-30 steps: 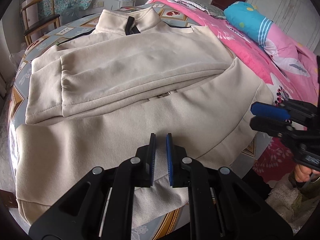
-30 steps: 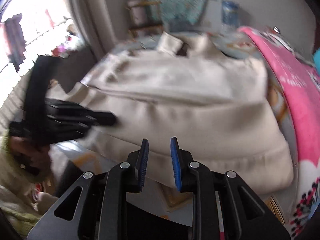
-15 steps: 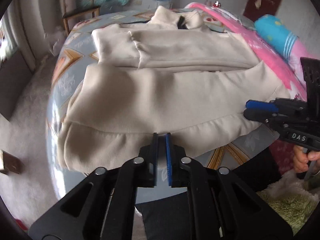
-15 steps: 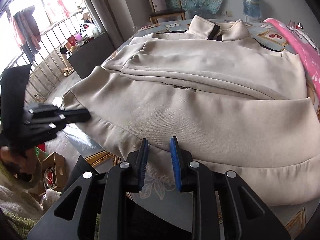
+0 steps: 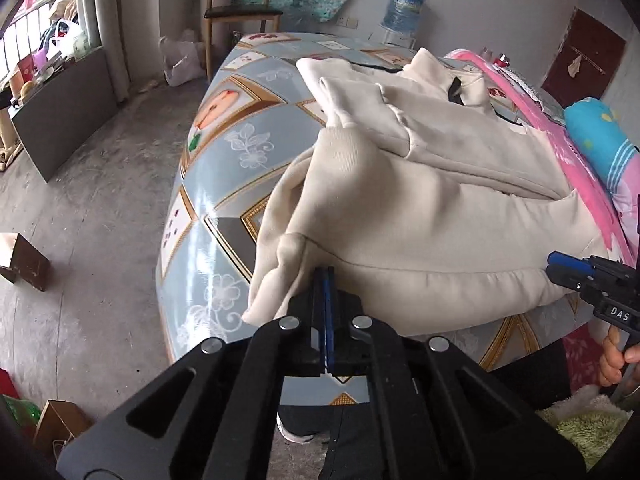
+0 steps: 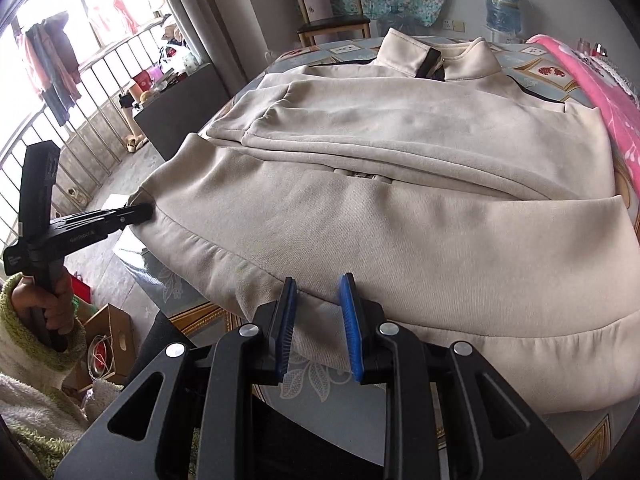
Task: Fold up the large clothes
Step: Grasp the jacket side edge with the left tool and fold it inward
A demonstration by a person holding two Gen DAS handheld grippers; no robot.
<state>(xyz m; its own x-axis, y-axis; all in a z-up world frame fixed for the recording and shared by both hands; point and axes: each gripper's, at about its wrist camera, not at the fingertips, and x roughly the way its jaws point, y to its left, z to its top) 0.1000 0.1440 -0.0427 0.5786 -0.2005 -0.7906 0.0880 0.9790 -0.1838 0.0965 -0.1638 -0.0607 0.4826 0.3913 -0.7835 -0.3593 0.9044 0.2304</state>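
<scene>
A large cream zip jacket (image 6: 400, 184) lies on the patterned table (image 5: 224, 184), sleeves folded across the chest, collar at the far side; it also shows in the left wrist view (image 5: 420, 208). My left gripper (image 5: 325, 276) is shut on the jacket's near left hem corner, which bunches up around it; it also shows in the right wrist view (image 6: 138, 212). My right gripper (image 6: 318, 296) is open, its jaws either side of the near hem edge; in the left wrist view it (image 5: 560, 264) sits at the hem's right end.
A pink blanket (image 5: 576, 168) and blue pillow (image 5: 604, 140) lie along the table's right side. A wooden chair (image 5: 236, 12) and a water jug (image 5: 402, 6) stand beyond the table. Cardboard boxes (image 6: 108, 336) sit on the floor at the left.
My left gripper moved left to the hem corner and closed on it, lifting and bunching the cloth. My right gripper came in closer to the hem and stays open.
</scene>
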